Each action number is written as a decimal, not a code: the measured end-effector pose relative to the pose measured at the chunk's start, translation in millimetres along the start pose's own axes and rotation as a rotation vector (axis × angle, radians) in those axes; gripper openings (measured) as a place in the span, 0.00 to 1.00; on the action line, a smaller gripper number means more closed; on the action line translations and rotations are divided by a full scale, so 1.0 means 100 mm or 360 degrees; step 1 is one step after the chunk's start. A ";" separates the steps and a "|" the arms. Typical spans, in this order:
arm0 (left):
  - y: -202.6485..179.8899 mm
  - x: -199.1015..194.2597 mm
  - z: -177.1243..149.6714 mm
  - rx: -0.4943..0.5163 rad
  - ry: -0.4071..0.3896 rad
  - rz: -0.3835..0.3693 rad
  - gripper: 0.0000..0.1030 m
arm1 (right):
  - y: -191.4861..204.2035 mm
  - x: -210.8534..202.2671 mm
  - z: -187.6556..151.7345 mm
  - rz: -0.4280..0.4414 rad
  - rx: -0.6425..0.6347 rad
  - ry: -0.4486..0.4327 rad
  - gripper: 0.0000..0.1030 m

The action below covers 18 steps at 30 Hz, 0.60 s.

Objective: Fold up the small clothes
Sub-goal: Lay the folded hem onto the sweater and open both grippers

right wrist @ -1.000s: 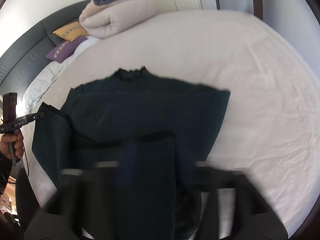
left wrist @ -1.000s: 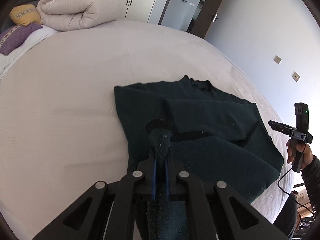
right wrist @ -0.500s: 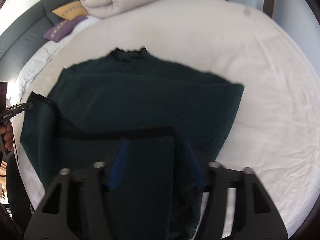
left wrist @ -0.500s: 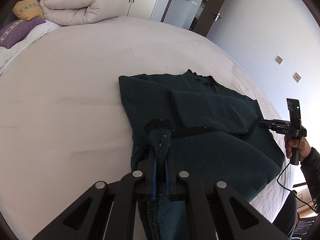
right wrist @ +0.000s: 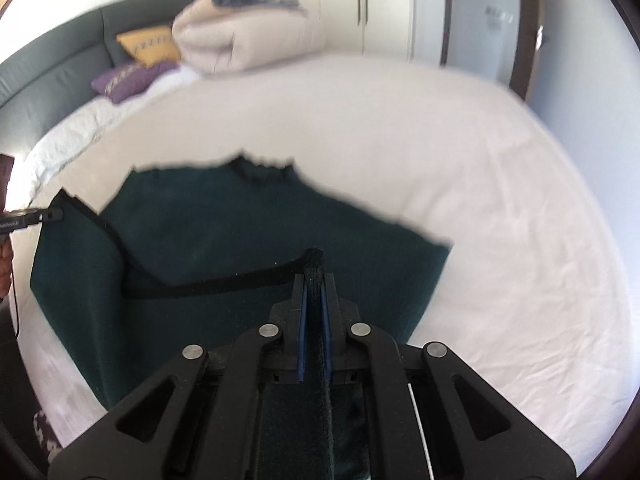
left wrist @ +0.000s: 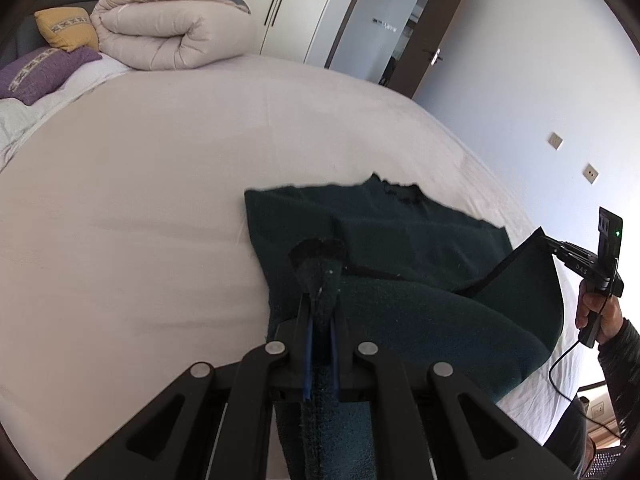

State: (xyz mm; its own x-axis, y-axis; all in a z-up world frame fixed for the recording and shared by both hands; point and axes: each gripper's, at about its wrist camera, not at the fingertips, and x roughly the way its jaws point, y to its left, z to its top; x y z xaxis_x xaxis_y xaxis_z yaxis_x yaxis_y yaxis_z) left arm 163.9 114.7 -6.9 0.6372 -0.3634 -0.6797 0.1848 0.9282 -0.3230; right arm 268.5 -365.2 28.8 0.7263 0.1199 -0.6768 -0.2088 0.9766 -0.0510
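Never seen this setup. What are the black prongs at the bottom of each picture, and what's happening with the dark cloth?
No robot: a person holds a two-finger gripper in each hand, each carrying a fisheye camera looking along its fingers. The left gripper is shut on the hem of a dark green garment lying on the bed. The right gripper, whose jaws have just been closing, now pinches the hem too. A rolled duvet sits at the bed's far end.

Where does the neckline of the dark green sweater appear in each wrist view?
Left wrist view: the neckline sits right of centre, at the far edge of the dark green sweater.
Right wrist view: the neckline sits left of centre, at the far edge.
Shared landmark: the rolled beige duvet near the pillows.
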 end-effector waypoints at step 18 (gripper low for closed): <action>0.06 0.28 1.02 -0.0026 -0.0112 0.0067 0.05 | -0.63 0.42 0.31 -0.0317 0.0263 -0.0064 0.05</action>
State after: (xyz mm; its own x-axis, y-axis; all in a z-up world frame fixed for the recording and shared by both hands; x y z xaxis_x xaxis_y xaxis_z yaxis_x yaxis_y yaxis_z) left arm 259.4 117.9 39.1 0.6953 -0.3172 -0.6449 0.1449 0.9408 -0.3065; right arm 332.3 -416.2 26.5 0.7684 -0.0741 -0.6357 0.0485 0.9972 -0.0576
